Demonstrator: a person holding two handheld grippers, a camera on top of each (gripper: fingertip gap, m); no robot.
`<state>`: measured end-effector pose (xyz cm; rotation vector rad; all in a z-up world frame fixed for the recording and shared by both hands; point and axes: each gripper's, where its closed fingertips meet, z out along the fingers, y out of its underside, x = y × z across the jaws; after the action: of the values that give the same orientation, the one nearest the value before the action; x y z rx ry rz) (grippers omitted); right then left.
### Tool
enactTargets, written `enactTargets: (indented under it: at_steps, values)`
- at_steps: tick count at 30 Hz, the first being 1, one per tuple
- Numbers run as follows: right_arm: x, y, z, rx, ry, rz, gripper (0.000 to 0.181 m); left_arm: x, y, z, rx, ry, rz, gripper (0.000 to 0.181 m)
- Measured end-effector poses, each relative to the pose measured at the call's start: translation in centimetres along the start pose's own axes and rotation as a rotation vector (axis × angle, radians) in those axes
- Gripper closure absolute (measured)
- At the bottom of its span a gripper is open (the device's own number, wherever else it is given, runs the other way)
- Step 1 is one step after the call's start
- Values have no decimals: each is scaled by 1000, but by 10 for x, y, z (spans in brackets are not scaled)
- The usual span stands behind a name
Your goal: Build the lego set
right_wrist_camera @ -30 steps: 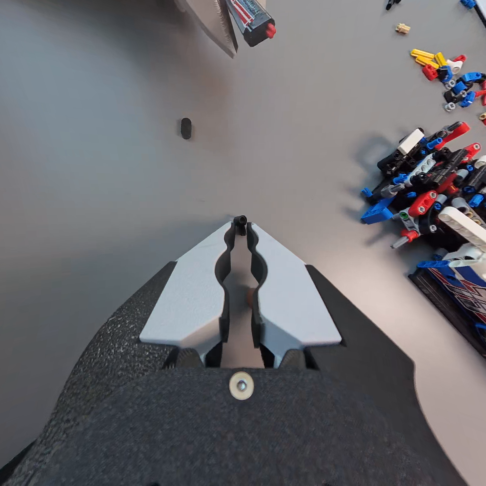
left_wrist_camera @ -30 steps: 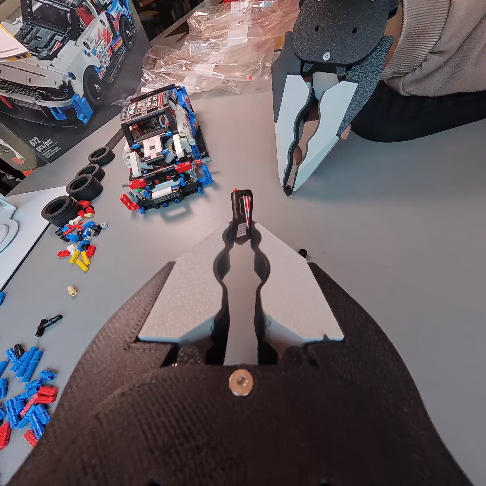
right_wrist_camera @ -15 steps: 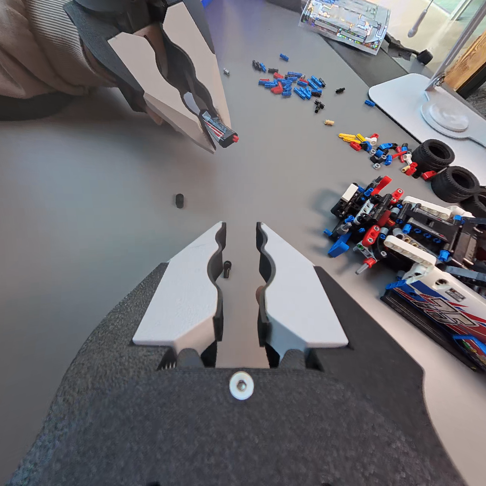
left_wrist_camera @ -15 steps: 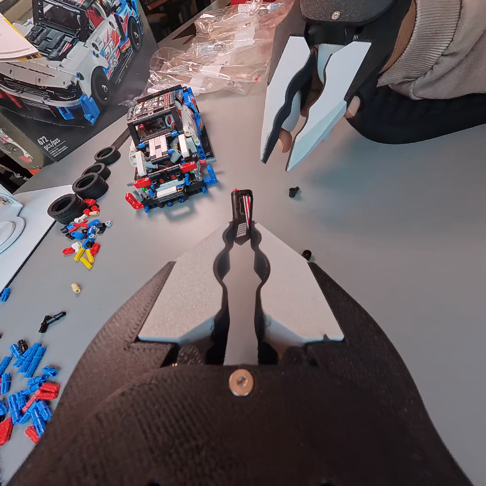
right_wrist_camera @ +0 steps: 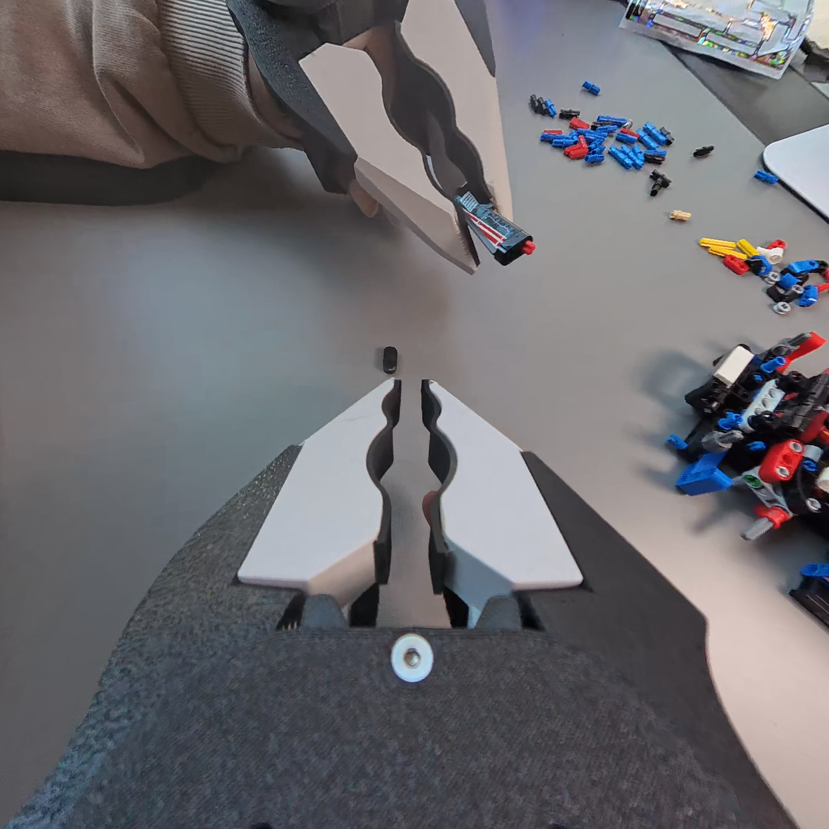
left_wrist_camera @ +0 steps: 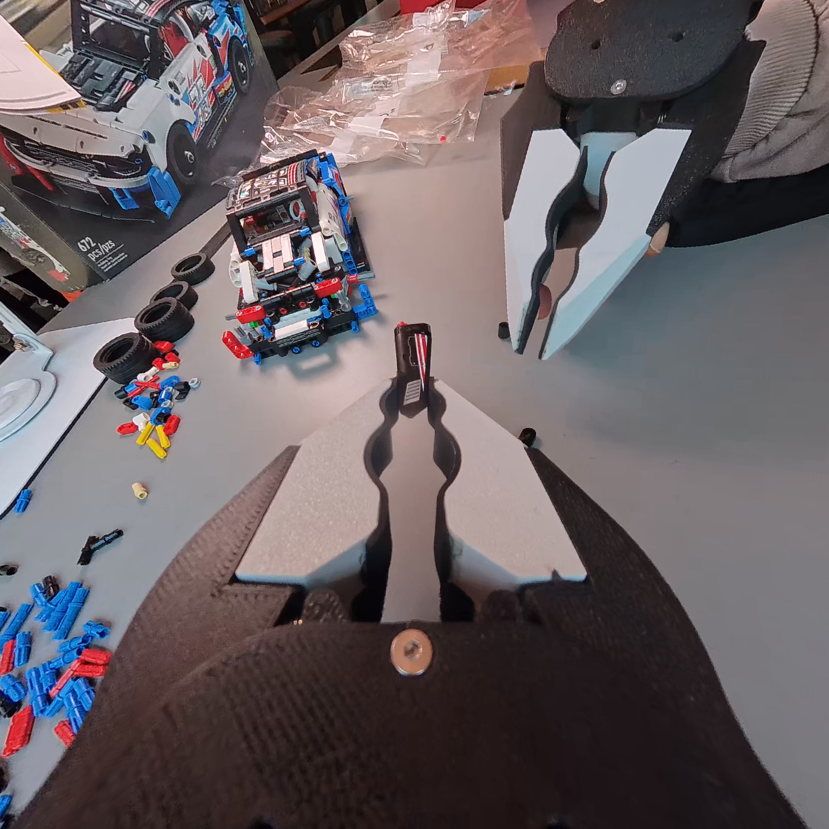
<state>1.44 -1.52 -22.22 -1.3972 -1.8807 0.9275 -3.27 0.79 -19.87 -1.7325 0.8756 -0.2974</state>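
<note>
My left gripper (left_wrist_camera: 412, 391) is shut on a black stickered Lego piece (left_wrist_camera: 412, 359) with a red pin at its far end, held above the grey table. It also shows in the right wrist view (right_wrist_camera: 471, 251) with the piece (right_wrist_camera: 493, 231). My right gripper (right_wrist_camera: 410, 381) is open by a narrow gap and empty, tips close to the table. A small black pin (right_wrist_camera: 389, 359) lies just ahead of its tips. In the left wrist view the right gripper (left_wrist_camera: 531, 354) points down, with one black pin (left_wrist_camera: 503, 331) beside its tips and another (left_wrist_camera: 525, 434) by my left finger. The part-built car (left_wrist_camera: 291, 269) stands to the left.
The set's box (left_wrist_camera: 112, 112) and clear plastic bags (left_wrist_camera: 394, 89) lie at the back. Black tyres (left_wrist_camera: 157, 323), mixed loose pieces (left_wrist_camera: 152, 412) and a heap of blue and red pins (left_wrist_camera: 54, 650) lie left. The car (right_wrist_camera: 771, 448) is right of my right gripper. The gap from one gripper's tips to the other's is roughly 6 cm. My left gripper's tips are some 15 cm from the part-built car (left_wrist_camera: 291, 269).
My right gripper let go of a small black pin, lifted and opened wide, then came back down with its jaws narrowed. My left gripper kept hold of the black piece, hardly moving.
</note>
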Motion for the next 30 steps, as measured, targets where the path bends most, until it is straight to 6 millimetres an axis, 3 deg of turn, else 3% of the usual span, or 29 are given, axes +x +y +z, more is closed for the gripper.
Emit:
enactTargets:
  at_steps: [14,24,27,30]
  values:
    - [-14,6,31,-186,-40,13,160,-3,-3,-5,6,-18,30,172]
    - [-15,8,45,-338,-85,-29,175,-3,-3,-5,-5,-25,68,172]
    - [-14,7,42,-290,-90,-13,176,-4,-6,-7,11,-39,95,172]
    - [-5,-19,24,-27,-160,175,176,-6,-14,-11,47,-64,128,172]
